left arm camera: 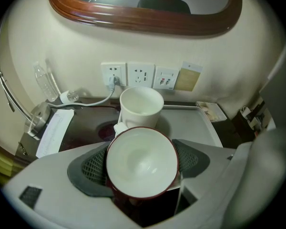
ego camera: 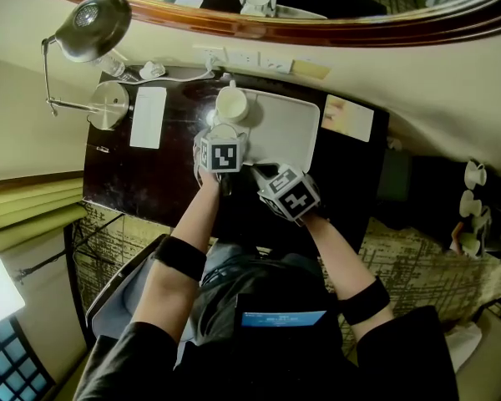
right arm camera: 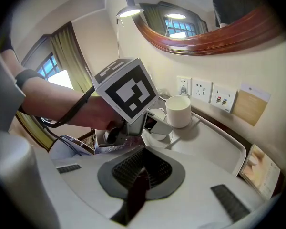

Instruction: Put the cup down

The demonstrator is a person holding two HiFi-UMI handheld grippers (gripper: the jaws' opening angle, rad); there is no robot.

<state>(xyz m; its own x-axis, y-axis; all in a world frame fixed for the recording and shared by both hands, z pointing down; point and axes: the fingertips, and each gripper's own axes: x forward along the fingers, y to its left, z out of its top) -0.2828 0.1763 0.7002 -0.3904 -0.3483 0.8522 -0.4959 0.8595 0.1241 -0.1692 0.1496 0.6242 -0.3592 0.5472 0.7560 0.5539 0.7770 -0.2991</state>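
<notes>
Left gripper (left arm camera: 142, 163): clamped on cup (left arm camera: 140, 151), red outside, white inside.
Right gripper (right arm camera: 139, 171): jaws together, empty.
Mug (left arm camera: 141, 106): white, on tray (left arm camera: 195, 123), just behind cup.

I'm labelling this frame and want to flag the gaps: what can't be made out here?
- Underside of the cup, and whether it touches the tray: in the left gripper view, the cup's own bowl and the jaws clamped on it hide this.
- The cup in the head view: covered by the left gripper and its marker cube.
- Print on the paper sheet: too small and blurred in every view.
</notes>
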